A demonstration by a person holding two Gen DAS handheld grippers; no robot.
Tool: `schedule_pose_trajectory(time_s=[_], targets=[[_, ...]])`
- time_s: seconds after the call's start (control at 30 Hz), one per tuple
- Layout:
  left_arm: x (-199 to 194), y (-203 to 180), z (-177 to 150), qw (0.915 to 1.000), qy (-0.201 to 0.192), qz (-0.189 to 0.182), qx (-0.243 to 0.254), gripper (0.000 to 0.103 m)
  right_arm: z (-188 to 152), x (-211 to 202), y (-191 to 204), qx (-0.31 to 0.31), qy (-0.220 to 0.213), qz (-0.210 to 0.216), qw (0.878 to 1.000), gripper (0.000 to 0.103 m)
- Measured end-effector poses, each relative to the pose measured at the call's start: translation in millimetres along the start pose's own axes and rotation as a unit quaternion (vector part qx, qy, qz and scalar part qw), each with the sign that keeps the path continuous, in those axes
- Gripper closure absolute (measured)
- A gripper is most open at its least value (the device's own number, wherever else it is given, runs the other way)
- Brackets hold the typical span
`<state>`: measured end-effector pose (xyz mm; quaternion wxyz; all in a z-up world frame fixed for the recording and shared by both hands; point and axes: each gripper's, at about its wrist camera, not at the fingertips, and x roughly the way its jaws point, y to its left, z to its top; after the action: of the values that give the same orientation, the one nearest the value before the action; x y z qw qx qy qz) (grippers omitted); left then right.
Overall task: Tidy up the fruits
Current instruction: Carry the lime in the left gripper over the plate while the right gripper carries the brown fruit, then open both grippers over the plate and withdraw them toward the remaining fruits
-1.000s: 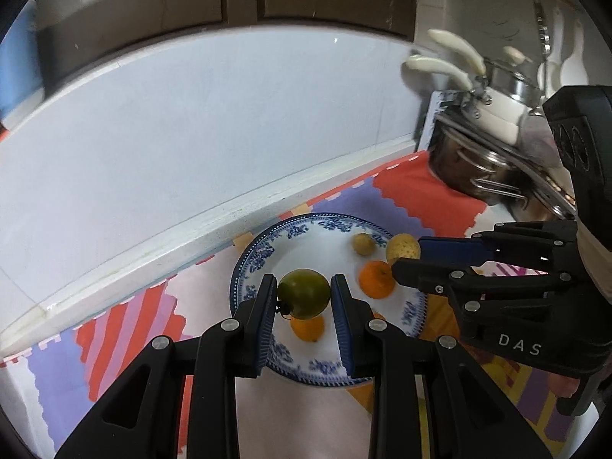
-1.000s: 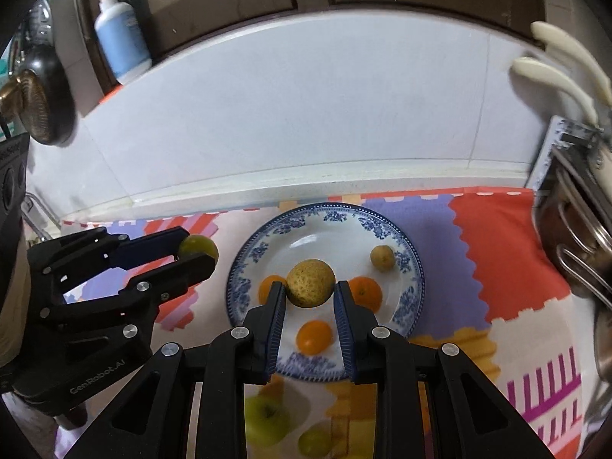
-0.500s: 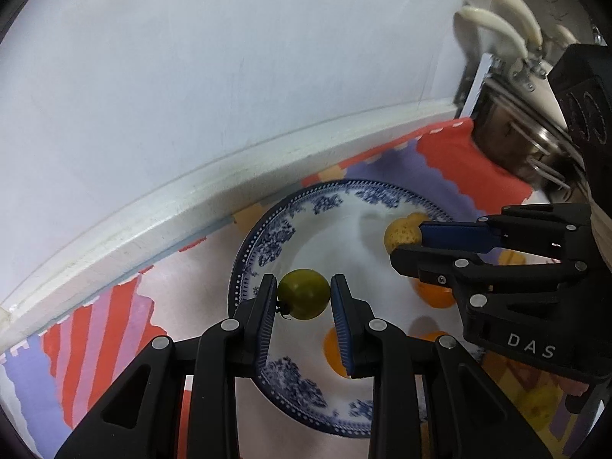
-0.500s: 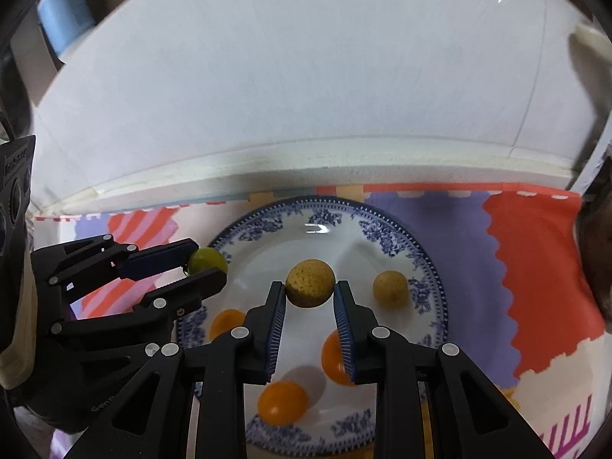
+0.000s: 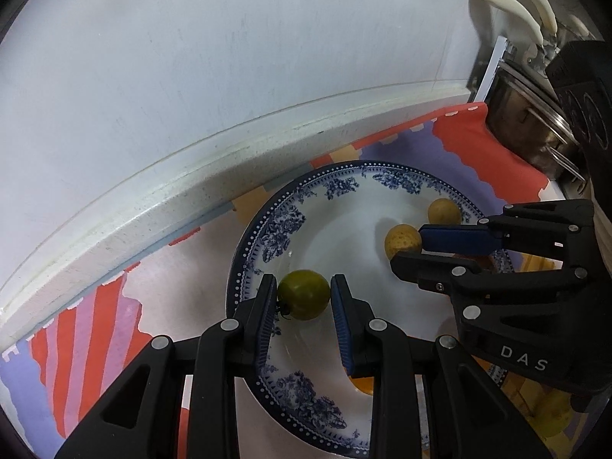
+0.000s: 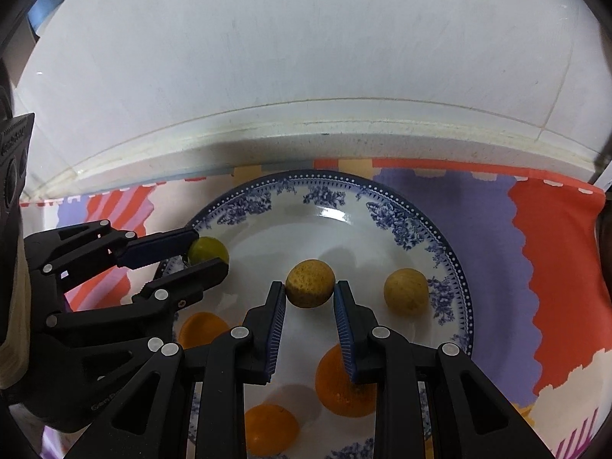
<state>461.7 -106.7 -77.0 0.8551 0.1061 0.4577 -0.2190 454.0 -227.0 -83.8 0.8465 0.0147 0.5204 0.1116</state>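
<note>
Left wrist view: the left gripper (image 5: pixel 304 298) pinches a green fruit (image 5: pixel 304 293) over the blue-patterned plate (image 5: pixel 267 229); an orange (image 5: pixel 361 382) hides behind one finger.

Right wrist view: the right gripper (image 6: pixel 310 298) clasps a yellow fruit (image 6: pixel 310 284) above the plate's middle; oranges sit partly covered.

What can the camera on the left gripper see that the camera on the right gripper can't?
Only the left wrist view shows the metal pots and the cream utensil handles at the far right.

Only the right wrist view shows three orange fruits lying whole on the near side of the plate; the left view catches just a sliver of orange.

Both show the blue-and-white plate, the green fruit between the left gripper's fingers, the speckled yellow fruit at the right gripper's fingertips, a smaller tan fruit and the colourful mat.
</note>
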Motion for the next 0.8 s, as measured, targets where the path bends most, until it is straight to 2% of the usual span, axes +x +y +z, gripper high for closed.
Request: schedule_pose_trajectory(time_s=[0.07,0.17,0.3,0.5,0.6,0.7,0.8], targets=[[-1,0,0,1.0,-0.003,0.002,0.002,0.073,0,2,-1,0.003,0.003,0.001,1.0,0.076],[-6,-1,0,0.9999,-0.007,0.006,0.004,0.066,0,1,-2,0.007,0.0,0.0,1.0,0.075],[-25,-1,-3,0.9997,-0.021,0.009,-0.002,0.063,-3,-11,-2,0.015,-0.005,0.007,1.0,0.075],[-73,-11,-15,0.9982,-0.056,0.023,0.006,0.052,-19,-54,10,0.001,-0.043,-0.007,0.999,0.075],[-104,-18,-26,0.9963,-0.081,0.026,0.009,0.045,-31,-83,18,-0.002,-0.07,-0.018,0.997,0.066],[-128,-28,-38,0.9947,-0.099,0.027,0.007,0.041,-46,-108,27,-0.005,-0.089,-0.027,0.996,0.065],[-150,-38,-52,0.9935,-0.11,0.026,0.012,0.037,-63,-132,34,0.0,-0.106,-0.035,0.994,0.059]])
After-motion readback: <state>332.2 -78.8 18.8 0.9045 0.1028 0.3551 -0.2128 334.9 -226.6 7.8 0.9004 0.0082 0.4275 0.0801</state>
